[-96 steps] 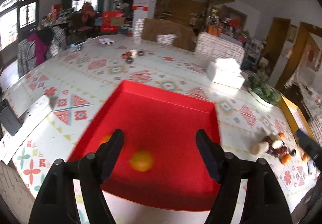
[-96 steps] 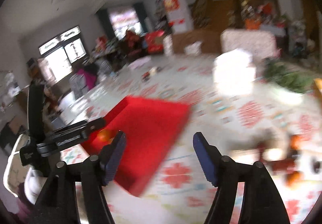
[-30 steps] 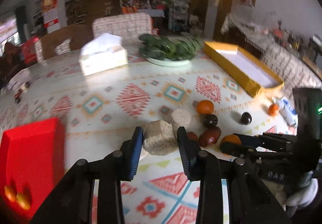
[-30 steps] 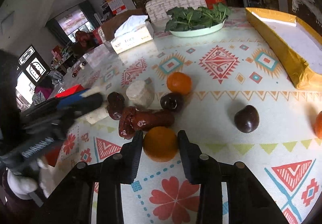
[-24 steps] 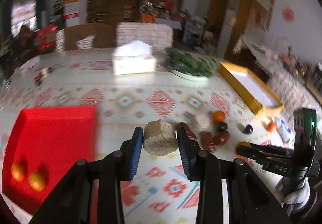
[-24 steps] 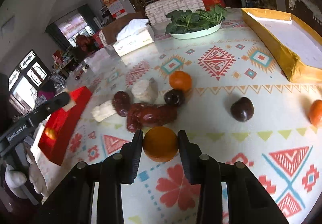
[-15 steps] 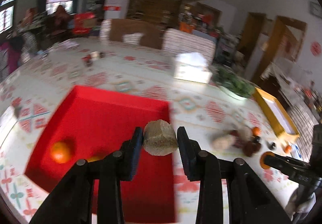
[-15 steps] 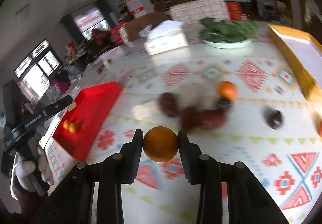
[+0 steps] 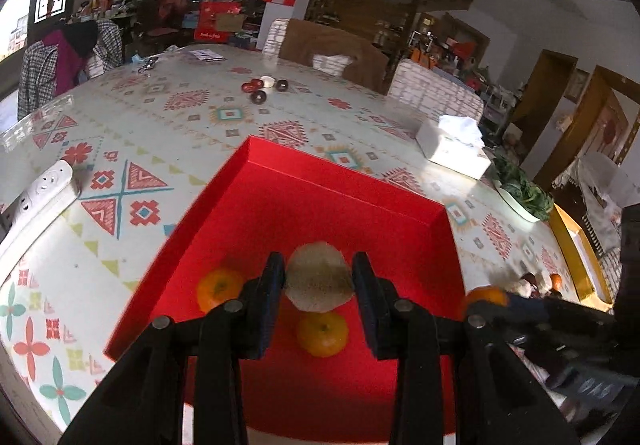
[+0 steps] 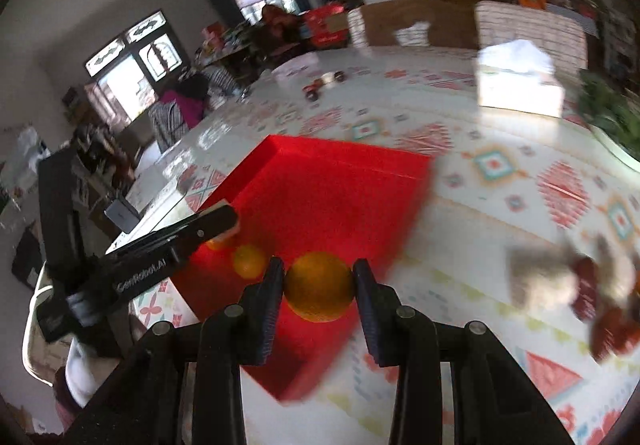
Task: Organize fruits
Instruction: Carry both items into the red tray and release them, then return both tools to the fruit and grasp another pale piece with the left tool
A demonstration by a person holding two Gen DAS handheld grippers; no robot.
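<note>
While the left gripper [image 9: 319, 277] hangs over the red tray [image 9: 344, 201], its two fingers are closed onto a pale, rough-skinned round fruit [image 9: 319, 276], possibly a peeled or tan one, though the view does not settle what kind. Below it, on the tray floor, lie two oranges: one [image 9: 218, 288] toward the tray's left side and another [image 9: 322, 333] nearer the front edge, directly under the held fruit. The right gripper [image 10: 319, 287] is clamped on an orange [image 10: 319, 287] of its own, held above the tray's near right corner; in the left wrist view this orange shows at the right, just outside the tray's edge. On the patterned tablecloth [image 9: 168, 133] to the right, a blurred cluster of dark red and pale fruits [image 10: 576, 285] sits well apart from the tray. A white tissue box [image 9: 452, 147] and a plate of leafy greens [image 9: 520, 191] stand farther back, and a white power strip [image 9: 36, 197] lies near the table's left edge.
</note>
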